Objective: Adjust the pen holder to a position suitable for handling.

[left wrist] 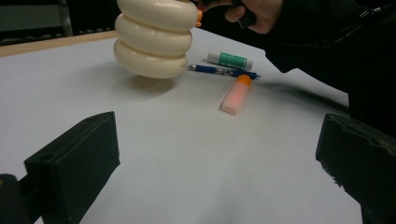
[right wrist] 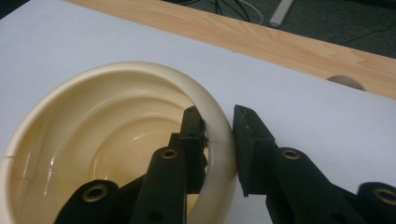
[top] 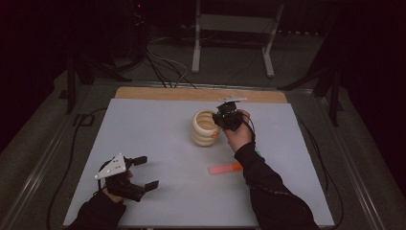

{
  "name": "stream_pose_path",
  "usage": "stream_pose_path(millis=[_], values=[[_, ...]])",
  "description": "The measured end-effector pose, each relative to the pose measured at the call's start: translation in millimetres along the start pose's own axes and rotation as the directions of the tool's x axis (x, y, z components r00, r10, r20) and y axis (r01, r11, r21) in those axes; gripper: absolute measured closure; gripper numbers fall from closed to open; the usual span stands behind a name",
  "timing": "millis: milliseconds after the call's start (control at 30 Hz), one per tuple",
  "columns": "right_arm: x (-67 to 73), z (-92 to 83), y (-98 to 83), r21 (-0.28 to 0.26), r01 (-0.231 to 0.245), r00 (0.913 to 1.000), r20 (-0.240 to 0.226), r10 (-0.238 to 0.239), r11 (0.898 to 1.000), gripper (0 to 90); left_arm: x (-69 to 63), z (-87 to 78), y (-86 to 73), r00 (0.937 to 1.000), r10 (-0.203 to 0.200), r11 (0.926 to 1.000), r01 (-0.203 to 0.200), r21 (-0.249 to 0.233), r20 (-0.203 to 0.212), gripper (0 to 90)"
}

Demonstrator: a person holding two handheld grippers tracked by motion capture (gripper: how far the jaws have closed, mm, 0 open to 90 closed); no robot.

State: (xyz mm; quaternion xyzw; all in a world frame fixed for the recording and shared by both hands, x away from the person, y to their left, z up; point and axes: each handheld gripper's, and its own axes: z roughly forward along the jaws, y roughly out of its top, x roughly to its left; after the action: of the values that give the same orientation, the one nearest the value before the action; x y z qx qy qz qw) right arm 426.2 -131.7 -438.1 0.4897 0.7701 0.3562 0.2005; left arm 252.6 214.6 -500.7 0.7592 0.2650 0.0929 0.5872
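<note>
A cream ribbed cup [top: 203,130] stands mid-table on the white tabletop [top: 158,139]. My right gripper [top: 219,121] is shut on its right rim. In the right gripper view, one jaw sits inside the cup [right wrist: 107,135] and the other outside, and the gripper [right wrist: 217,128] pinches the wall. In the left gripper view the cup [left wrist: 154,42] looks tilted, with a shadow under its base. My left gripper [top: 147,173] rests at the front left, open, nothing between its jaws [left wrist: 217,140].
An orange-pink marker [top: 225,168] [left wrist: 236,94] lies in front of the right forearm. Behind it in the left gripper view lie a blue pen [left wrist: 222,71] and a green-labelled glue stick [left wrist: 229,59]. A wooden strip [top: 201,94] borders the far edge.
</note>
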Motion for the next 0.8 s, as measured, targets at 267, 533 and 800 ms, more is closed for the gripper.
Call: stream_pose_path(millis=[267, 533, 800], values=[[13.6, 6.5, 0.7, 0.013, 0.032, 0.9991, -0.027, -0.031, 0.999, 74.0, 0.1, -0.3, 0.3, 1.0, 0.001, 1.0, -0.001, -0.003, 0.001, 0.1], [22.4, 15.7, -0.5, 0.031, 0.046, 0.9983, -0.039, -0.044, 0.998, 73.8, 0.0, -0.1, 0.0, 1.0, 0.001, 1.0, -0.001, -0.002, 0.003, 0.1], [27.3, 27.7, -4.1, 0.055, 0.033, 0.9989, -0.034, -0.032, 0.998, 73.2, 0.3, -0.4, 0.1, 1.0, -0.001, 1.0, 0.001, -0.003, 0.004, 0.1]])
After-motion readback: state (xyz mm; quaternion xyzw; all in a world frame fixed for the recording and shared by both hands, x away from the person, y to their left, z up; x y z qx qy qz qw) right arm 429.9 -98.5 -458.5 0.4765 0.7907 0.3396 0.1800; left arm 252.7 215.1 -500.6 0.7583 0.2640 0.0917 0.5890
